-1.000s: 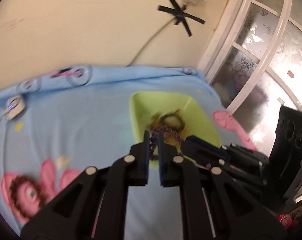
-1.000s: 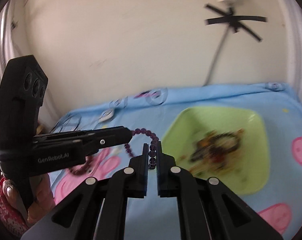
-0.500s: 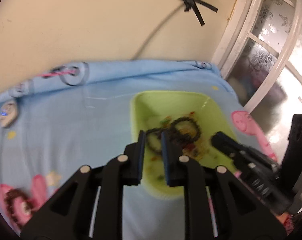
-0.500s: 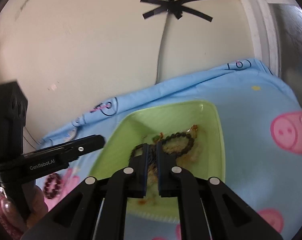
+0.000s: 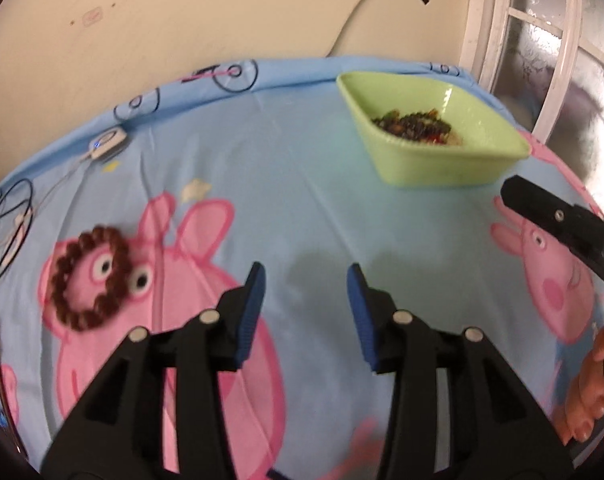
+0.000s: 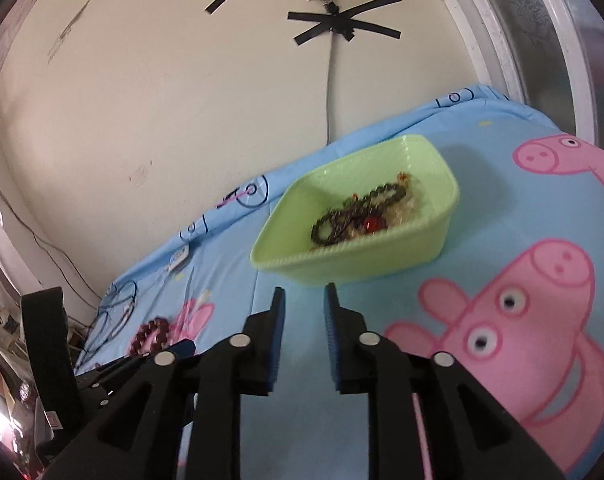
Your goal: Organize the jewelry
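Observation:
A light green tray (image 5: 442,168) stands at the far right of the blue cartoon cloth and holds a heap of dark bead bracelets (image 5: 414,122). It also shows in the right wrist view (image 6: 362,258), with the beads (image 6: 358,216) inside. A reddish-brown bead bracelet (image 5: 87,278) lies flat on the cloth at the left; in the right wrist view it (image 6: 151,334) lies at the lower left. My left gripper (image 5: 306,280) is open and empty above the cloth, right of that bracelet. My right gripper (image 6: 304,300) is open and empty, just short of the tray.
The cloth (image 5: 302,184) ends at a cream wall behind. A white device (image 5: 107,144) with cables lies at the back left. A window frame (image 5: 542,60) is at the right. A taped cable (image 6: 330,80) runs down the wall.
Both grippers held the purple bead bracelet over the tray, then let it go into the tray. Both have pulled back and opened; the left one now faces the brown bracelet side.

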`<state>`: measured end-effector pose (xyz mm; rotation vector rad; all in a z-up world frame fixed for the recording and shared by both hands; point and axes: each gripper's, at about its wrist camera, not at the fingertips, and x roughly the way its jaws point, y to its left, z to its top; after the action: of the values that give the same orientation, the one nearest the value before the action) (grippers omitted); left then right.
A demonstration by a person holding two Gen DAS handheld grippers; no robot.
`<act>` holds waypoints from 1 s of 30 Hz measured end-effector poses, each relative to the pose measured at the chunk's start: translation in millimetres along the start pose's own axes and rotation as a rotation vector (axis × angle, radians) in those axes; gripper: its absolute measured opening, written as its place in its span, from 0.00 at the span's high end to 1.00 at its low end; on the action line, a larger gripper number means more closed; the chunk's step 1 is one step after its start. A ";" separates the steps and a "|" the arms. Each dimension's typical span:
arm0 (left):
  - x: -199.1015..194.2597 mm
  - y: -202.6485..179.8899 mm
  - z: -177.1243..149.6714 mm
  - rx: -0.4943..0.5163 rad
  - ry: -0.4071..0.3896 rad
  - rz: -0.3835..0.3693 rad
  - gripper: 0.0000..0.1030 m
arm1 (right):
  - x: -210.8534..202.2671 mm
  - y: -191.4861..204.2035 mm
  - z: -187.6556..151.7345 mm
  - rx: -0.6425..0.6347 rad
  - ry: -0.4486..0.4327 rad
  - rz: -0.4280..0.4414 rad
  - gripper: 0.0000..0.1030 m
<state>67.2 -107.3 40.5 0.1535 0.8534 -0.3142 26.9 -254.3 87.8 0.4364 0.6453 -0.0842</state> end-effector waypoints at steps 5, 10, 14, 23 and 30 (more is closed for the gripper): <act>-7.4 1.8 -5.2 -0.001 -0.033 0.016 0.61 | 1.9 6.1 -19.1 0.000 0.039 -0.003 0.96; -12.5 -3.2 -7.6 0.015 -0.055 0.029 0.61 | -1.9 4.7 -22.8 0.015 0.024 -0.014 0.95; -15.4 -5.4 -9.2 0.026 -0.068 0.030 0.58 | -2.8 -2.5 -23.2 0.048 0.016 -0.007 0.93; -17.5 -4.9 -10.1 0.029 -0.081 0.024 0.55 | -2.3 -16.4 -23.7 0.128 0.025 0.036 0.92; -20.3 -8.4 -10.5 0.052 -0.099 0.026 0.50 | -4.2 -17.1 -24.5 0.138 0.023 0.047 0.91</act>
<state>44.5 -108.3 49.0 0.1962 0.7451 -0.3171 6.2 -259.8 66.6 0.5865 0.6542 -0.0796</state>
